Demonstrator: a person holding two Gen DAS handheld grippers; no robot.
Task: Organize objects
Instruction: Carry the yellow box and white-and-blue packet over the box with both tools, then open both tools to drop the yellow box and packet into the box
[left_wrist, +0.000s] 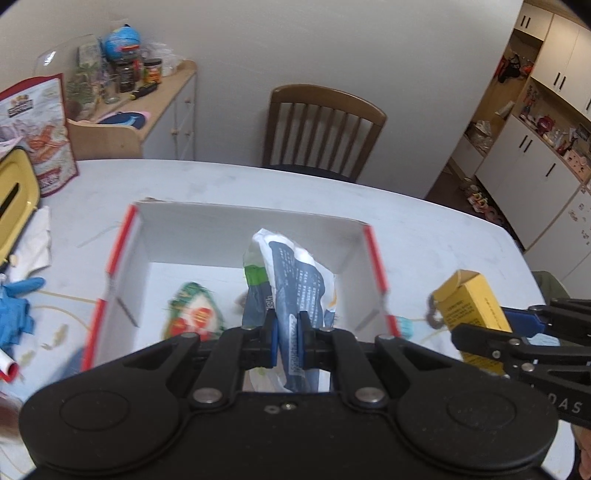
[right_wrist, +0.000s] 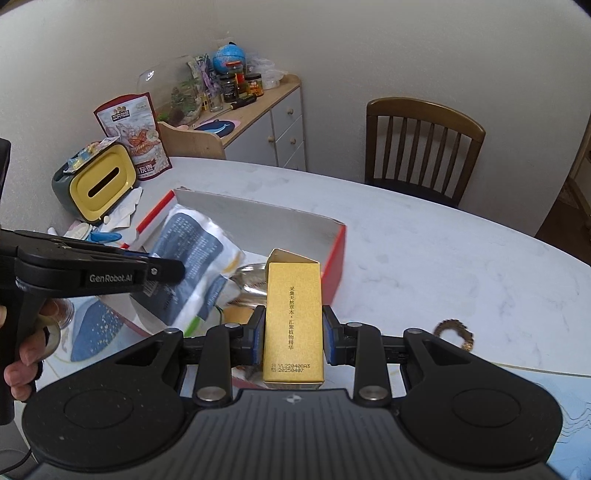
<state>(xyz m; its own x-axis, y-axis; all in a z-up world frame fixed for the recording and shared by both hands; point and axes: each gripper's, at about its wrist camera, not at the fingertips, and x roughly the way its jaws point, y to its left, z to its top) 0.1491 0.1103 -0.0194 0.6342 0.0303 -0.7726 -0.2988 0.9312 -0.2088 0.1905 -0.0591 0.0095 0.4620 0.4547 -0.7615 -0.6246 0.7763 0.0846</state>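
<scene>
Box (left_wrist: 255, 236) sits open under your left claw (left_wrist: 287, 328), which pinches a bag (left_wrist: 295, 280); your right claw (right_wrist: 293, 328) pinches a carton (right_wrist: 293, 317) beside its red edge.

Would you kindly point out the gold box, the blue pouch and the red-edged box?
gold box (right_wrist: 293, 321): right wrist view, front face.
blue pouch (left_wrist: 295, 284): left wrist view, printed panel.
red-edged box (left_wrist: 243, 236): left wrist view, far inner wall.
</scene>
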